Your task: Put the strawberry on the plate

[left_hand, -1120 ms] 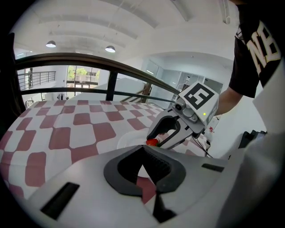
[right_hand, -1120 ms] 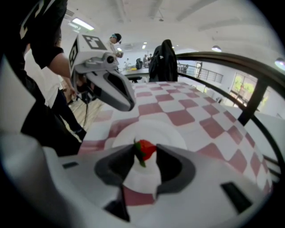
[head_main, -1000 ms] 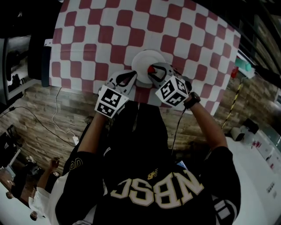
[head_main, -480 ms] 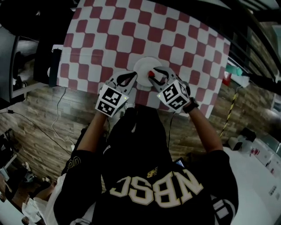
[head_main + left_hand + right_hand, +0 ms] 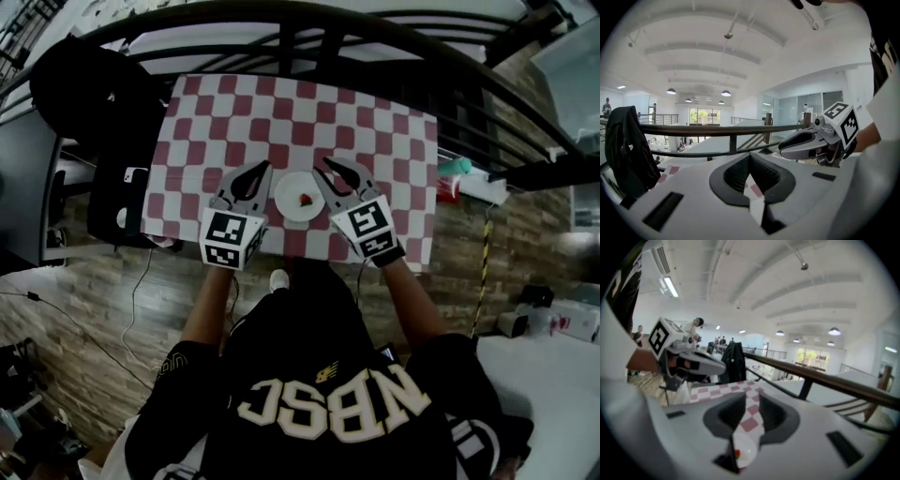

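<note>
Hovering above strawberry (image 5: 305, 199) on plate (image 5: 287, 202), left claw (image 5: 263, 168) open, right claw (image 5: 327, 163) ajar, just narrowing, both empty

Open cloth (image 5: 375, 122) around plate (image 5: 284, 187), railing (image 5: 319, 19) beyond

The head view is dimly exposed, with dark corners, and straight lines are bent by the wide lens, the railing (image 5: 309, 17) being bowed into an arc. Both gripper views are ringed by black vignetting and brightly lit by ceiling lamps (image 5: 725, 93) and daylight from far windows (image 5: 701, 116). The plate (image 5: 744, 448) and strawberry (image 5: 737, 453) are rendered blurred.
</note>
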